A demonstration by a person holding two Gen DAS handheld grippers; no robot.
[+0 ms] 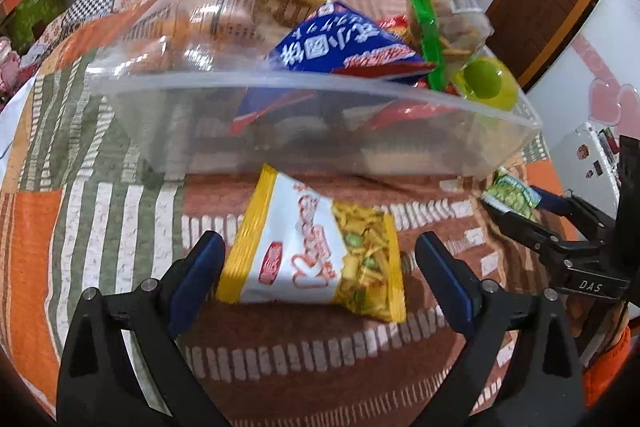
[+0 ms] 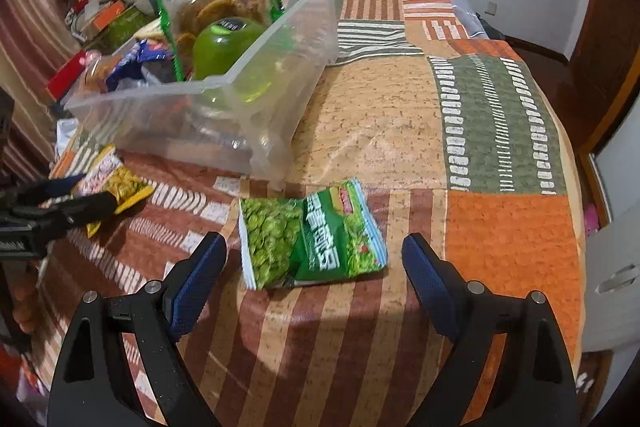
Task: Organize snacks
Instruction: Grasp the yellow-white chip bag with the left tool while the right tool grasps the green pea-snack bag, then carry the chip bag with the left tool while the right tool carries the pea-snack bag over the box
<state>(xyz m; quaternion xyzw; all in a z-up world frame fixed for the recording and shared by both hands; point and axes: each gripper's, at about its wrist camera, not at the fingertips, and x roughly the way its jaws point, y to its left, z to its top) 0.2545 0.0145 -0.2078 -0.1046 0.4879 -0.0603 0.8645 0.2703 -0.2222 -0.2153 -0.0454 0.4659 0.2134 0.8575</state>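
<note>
Both tongs stand apart: the left gripper [image 1: 320,259] straddles the yellow packet [image 1: 316,251], the right gripper [image 2: 314,259] the green packet [image 2: 312,235], both on the bedspread [image 2: 400,115] beside the bin [image 2: 256,99]. They look light, crinkly, slippery; pinch a sealed edge.

The bedspread [image 2: 400,115] is a patchwork of orange, tan, olive green and brown, striped and dashed in white. One snack packet [image 1: 316,247] is white with yellow borders and red lettering. The other packet [image 2: 312,233] is green with a pale blue edge. The bin [image 1: 312,115] is clear plastic, holding a blue bag [image 1: 344,45] and a lime-green cup [image 2: 224,45].
</note>
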